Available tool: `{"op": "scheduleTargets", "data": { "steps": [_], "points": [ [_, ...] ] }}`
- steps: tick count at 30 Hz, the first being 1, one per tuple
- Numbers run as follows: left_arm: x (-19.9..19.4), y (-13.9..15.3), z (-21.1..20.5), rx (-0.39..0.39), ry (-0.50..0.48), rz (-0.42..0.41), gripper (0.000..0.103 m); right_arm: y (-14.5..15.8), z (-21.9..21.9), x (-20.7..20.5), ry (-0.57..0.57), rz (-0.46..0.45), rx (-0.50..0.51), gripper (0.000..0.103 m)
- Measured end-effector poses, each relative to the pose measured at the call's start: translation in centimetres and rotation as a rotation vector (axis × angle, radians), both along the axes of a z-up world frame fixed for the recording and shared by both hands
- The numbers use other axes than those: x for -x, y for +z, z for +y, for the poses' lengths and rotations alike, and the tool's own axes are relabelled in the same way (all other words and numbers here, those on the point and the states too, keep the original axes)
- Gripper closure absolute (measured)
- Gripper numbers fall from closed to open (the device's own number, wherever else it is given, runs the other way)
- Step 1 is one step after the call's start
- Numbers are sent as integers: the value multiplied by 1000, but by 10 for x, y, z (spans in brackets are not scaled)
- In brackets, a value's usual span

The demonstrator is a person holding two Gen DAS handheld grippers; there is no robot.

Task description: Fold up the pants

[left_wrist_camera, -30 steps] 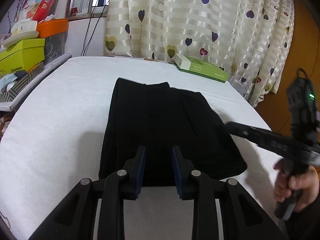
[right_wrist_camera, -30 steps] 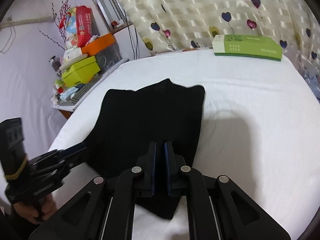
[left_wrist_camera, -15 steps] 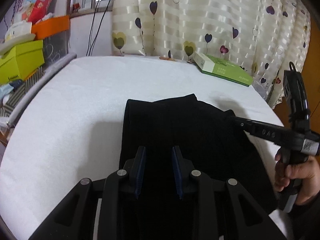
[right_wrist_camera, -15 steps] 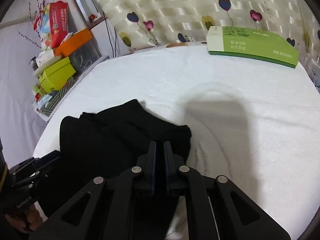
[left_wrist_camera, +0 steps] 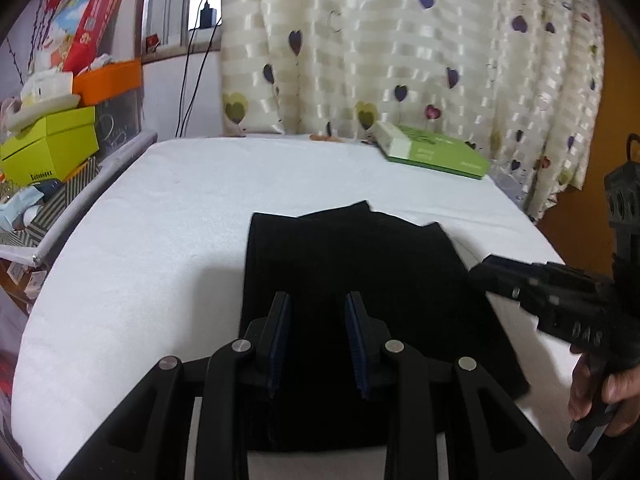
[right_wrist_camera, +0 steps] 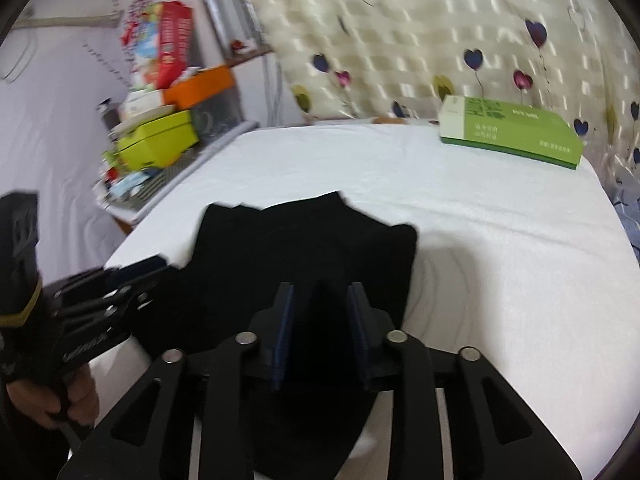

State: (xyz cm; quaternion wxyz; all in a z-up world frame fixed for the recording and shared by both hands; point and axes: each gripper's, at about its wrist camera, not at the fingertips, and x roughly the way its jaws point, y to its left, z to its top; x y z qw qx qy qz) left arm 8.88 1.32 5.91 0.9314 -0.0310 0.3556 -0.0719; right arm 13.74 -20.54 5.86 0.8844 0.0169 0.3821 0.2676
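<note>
Black pants [left_wrist_camera: 352,276] lie folded into a compact rectangle on the white bed [left_wrist_camera: 160,220]. My left gripper [left_wrist_camera: 318,314] hovers over their near edge, open, with nothing between its blue pads. The right gripper [left_wrist_camera: 516,280] reaches in from the right beside the pants' right edge, held by a hand [left_wrist_camera: 600,392]. In the right wrist view the pants [right_wrist_camera: 312,248] lie under and ahead of my right gripper [right_wrist_camera: 320,308], which is open and holds nothing. The left gripper [right_wrist_camera: 120,284] shows at the pants' left side.
A green and white box [left_wrist_camera: 436,152] lies at the far end of the bed [right_wrist_camera: 500,260], in front of the heart-print curtain [left_wrist_camera: 400,40]. Stacked boxes and clutter [left_wrist_camera: 52,148] fill a shelf beside the bed's left edge.
My right gripper was shut and is now open above the pants. Both grippers have shifted over the pants, which now look shorter and more compact.
</note>
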Motion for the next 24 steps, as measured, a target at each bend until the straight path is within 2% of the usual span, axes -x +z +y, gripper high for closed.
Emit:
{"op": "scheduleTargets", "data": {
  "steps": [4, 7, 9, 10, 13, 16, 21, 24],
  "points": [
    [27, 1, -2, 8, -26, -21, 72, -2, 3, 36, 22, -11, 13, 72],
    [38, -14, -1, 2, -32, 9, 72, -14, 7, 52, 37, 8, 50, 72],
    [39, -21, 1, 14, -27, 17, 73, -30, 10, 53, 51, 36, 83, 72],
    [40, -22, 2, 24, -28, 4, 72, -31, 10, 53, 55, 17, 74, 71],
    [38, -21, 5, 46, -32, 10, 73, -30, 7, 50, 39, 42, 57, 71],
    [48, -13, 6, 53, -30, -1, 72, -23, 10, 60, 26, 8, 100, 71],
    [48, -27, 3, 12, -37, 10, 72, -33, 5, 64, 18, 14, 85, 69],
    [43, -27, 8, 54, -32, 17, 72, -34, 6, 62, 15, 16, 94, 68]
  ]
}}
